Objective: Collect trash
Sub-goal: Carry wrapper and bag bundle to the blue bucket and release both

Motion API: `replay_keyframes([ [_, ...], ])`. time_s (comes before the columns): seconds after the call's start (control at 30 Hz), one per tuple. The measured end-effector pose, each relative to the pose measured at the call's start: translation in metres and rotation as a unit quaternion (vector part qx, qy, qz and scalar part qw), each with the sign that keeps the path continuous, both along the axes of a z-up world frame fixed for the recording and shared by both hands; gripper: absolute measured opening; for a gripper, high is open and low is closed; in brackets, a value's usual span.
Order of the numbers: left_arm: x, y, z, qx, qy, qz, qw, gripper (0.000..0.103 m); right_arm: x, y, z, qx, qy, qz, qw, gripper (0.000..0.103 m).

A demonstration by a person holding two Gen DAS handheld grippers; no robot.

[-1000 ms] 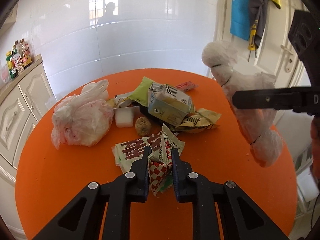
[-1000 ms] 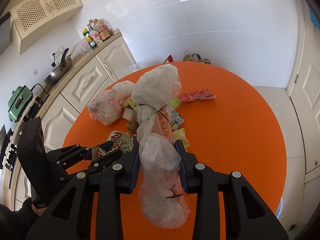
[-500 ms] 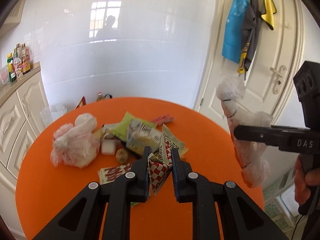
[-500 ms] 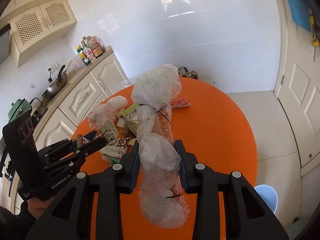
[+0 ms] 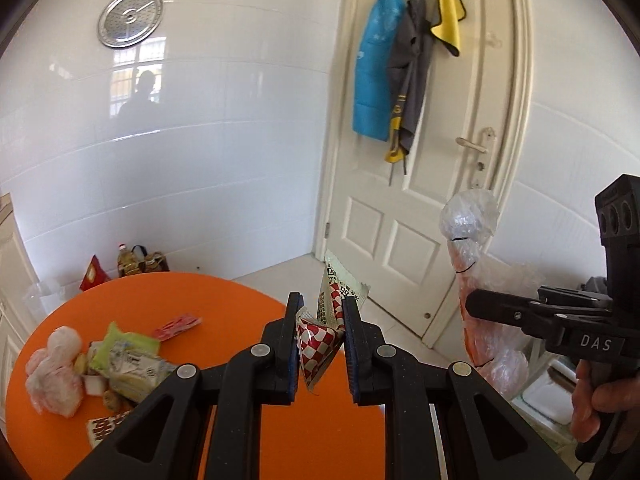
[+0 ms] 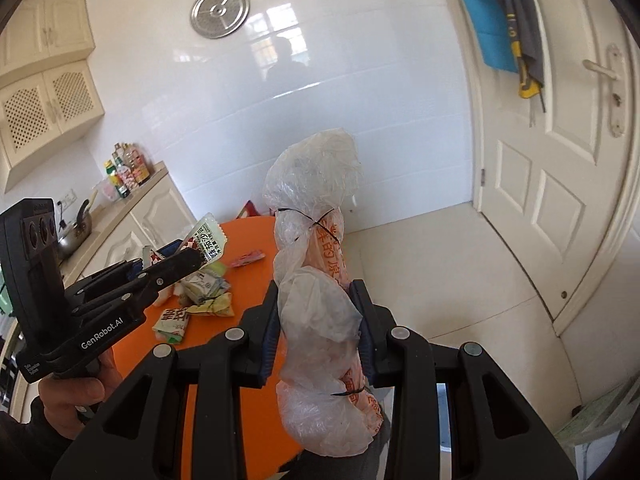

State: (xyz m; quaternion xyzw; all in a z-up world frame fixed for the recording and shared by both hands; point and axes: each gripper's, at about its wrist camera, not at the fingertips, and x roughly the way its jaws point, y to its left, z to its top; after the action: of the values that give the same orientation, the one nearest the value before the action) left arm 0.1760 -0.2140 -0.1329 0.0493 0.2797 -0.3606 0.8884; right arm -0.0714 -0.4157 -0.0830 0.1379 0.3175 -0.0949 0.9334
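My left gripper (image 5: 320,312) is shut on a red-and-white checked wrapper (image 5: 322,338) and holds it up above the orange round table (image 5: 248,312). It also shows in the right wrist view (image 6: 188,258), wrapper (image 6: 206,242) in its tips. My right gripper (image 6: 316,308) is shut on a tied clear plastic bag (image 6: 316,240) of trash, held upright in the air past the table's right edge. That bag (image 5: 472,280) and gripper (image 5: 472,306) show at the right of the left wrist view. More trash (image 5: 120,364) lies on the table at the left.
A white plastic bag (image 5: 52,376) lies at the table's left edge. A white door (image 5: 420,200) with hanging cloths stands behind. Kitchen cabinets and a counter (image 6: 132,208) with bottles line the left wall. Tiled floor (image 6: 460,272) lies to the right.
Both grippers have risen and swung right, away from the table, carrying the wrapper and the plastic bag. The table trash now sits lower and further left in both views.
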Motion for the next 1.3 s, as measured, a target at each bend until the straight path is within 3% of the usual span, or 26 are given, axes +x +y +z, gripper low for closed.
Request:
replay_keyframes([
  [0.23,0.002,-0.095,-0.023,0.025,0.029,-0.071,0.9967,0.014,-0.054,-0.073,-0.016,0.009,0.014,-0.092,0.996,0.033],
  [0.47,0.018,-0.179,-0.067,0.064,0.086,-0.123,0.9866,0.015,-0.085,-0.147,-0.073,0.055,0.054,-0.17,0.982,0.033],
  [0.77,0.084,-0.264,-0.154,0.136,0.192,-0.15,0.9602,0.015,-0.079,-0.215,-0.175,0.134,0.118,-0.214,0.96,0.033],
  [1.0,0.137,-0.326,-0.202,0.181,0.264,-0.144,0.9364,0.017,-0.067,-0.249,-0.236,0.186,0.152,-0.233,0.942,0.036],
  [1.1,0.155,-0.347,-0.218,0.196,0.274,-0.136,0.9316,0.031,-0.067,-0.258,-0.255,0.203,0.165,-0.236,0.936,0.038],
  [1.17,0.165,-0.356,-0.222,0.202,0.283,-0.127,0.9291,0.062,-0.068,-0.263,-0.266,0.207,0.177,-0.243,0.931,0.04],
  [1.23,0.169,-0.362,-0.223,0.203,0.28,-0.119,0.9307,0.066,-0.069,-0.268,-0.274,0.216,0.185,-0.246,0.927,0.046],
  [1.27,0.171,-0.364,-0.222,0.208,0.277,-0.115,0.9311,0.071,-0.07,-0.268,-0.278,0.22,0.182,-0.248,0.926,0.057],
  [1.3,0.171,-0.364,-0.222,0.212,0.275,-0.11,0.9312,0.075,-0.072,-0.269,-0.279,0.223,0.181,-0.254,0.924,0.077],
])
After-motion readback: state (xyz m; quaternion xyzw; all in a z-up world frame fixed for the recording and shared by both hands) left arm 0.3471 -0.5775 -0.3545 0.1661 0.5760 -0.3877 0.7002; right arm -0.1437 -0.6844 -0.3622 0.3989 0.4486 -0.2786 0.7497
